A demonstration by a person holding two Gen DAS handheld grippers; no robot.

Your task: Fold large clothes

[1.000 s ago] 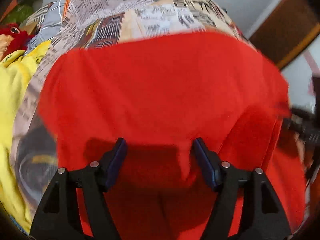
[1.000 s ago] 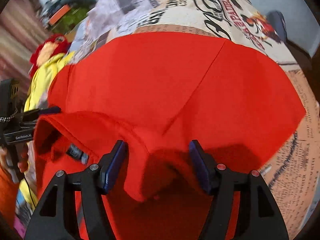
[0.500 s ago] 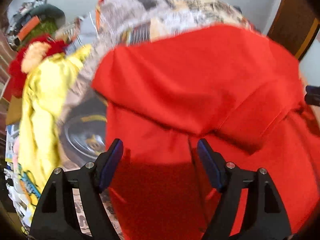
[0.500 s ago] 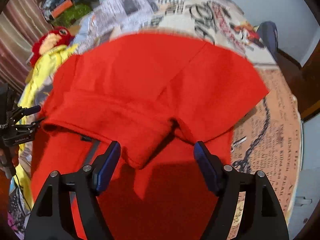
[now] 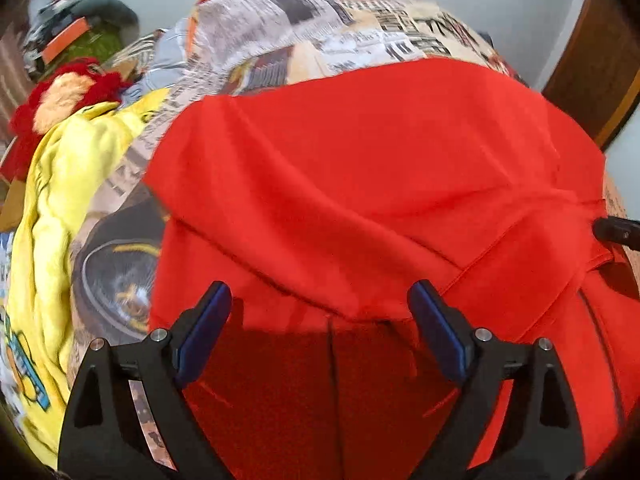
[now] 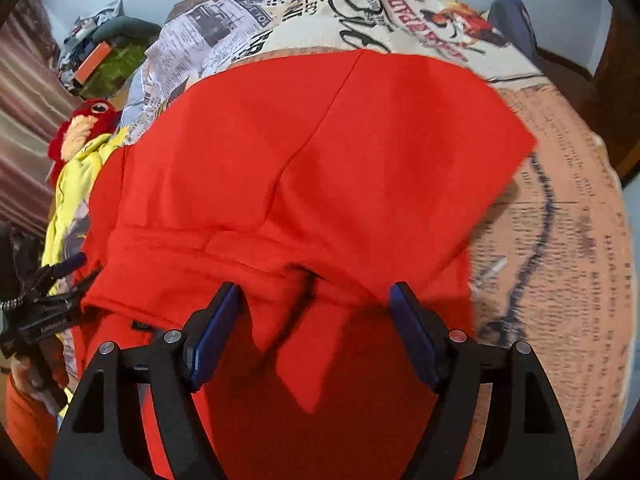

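Observation:
A large red garment (image 5: 360, 184) lies spread on a bed with a newspaper-print cover (image 5: 320, 36); it also shows in the right wrist view (image 6: 304, 168). Its near part is folded back over the rest, with the fold edge running just beyond both grippers. My left gripper (image 5: 320, 320) is open and empty above the near red cloth. My right gripper (image 6: 314, 316) is open and empty, with a fold corner lying between its fingers. The left gripper also shows at the left edge of the right wrist view (image 6: 60, 276).
A yellow garment (image 5: 52, 216) and a red plush toy (image 5: 60, 96) lie to the left of the red one. Clutter (image 5: 76, 36) sits at the far left corner. A wooden door (image 5: 600, 60) stands at the right. The bed's right edge (image 6: 600, 200) is near.
Both grippers have let go of the red cloth and pulled back from it. The folded layer has dropped and lies flatter on the garment.

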